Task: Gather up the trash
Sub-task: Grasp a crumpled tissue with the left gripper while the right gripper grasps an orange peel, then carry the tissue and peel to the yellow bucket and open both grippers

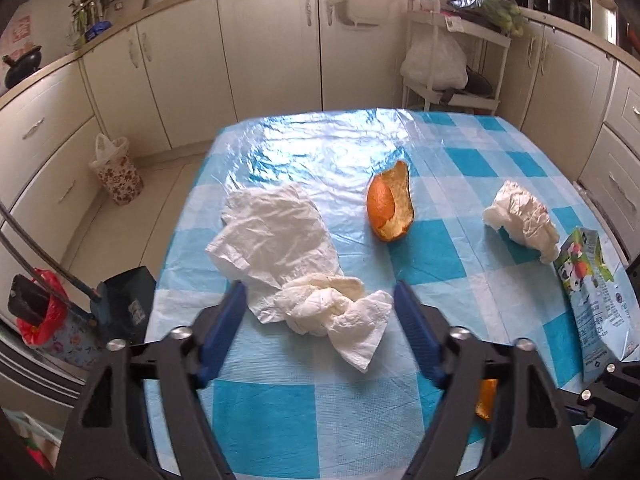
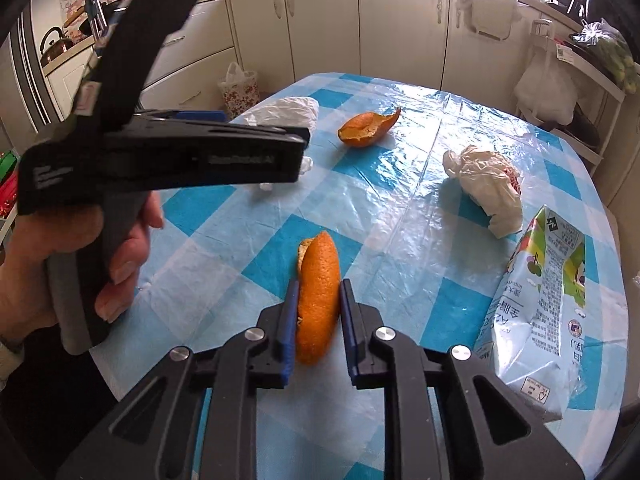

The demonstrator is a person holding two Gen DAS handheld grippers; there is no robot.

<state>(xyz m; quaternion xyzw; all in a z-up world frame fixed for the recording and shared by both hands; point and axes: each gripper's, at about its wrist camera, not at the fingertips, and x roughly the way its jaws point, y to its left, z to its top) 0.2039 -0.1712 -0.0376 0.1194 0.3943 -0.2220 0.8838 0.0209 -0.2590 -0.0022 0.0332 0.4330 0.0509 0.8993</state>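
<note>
— So, what is lying around you?

— I am working at a table (image 1: 280,420) under a blue-checked plastic cloth, in a kitchen lined with cream cabinets (image 1: 268,44).

— And the trash?

— A crumpled tissue (image 1: 320,308) is lying between the spread fingers of my left gripper (image 1: 320,292), untouched. My right gripper (image 2: 318,304) is pinching an orange peel (image 2: 318,300) near the table's front edge. Another peel (image 1: 390,208), a paper wad (image 1: 520,216) and a carton (image 2: 536,312) are lying farther off.
</note>
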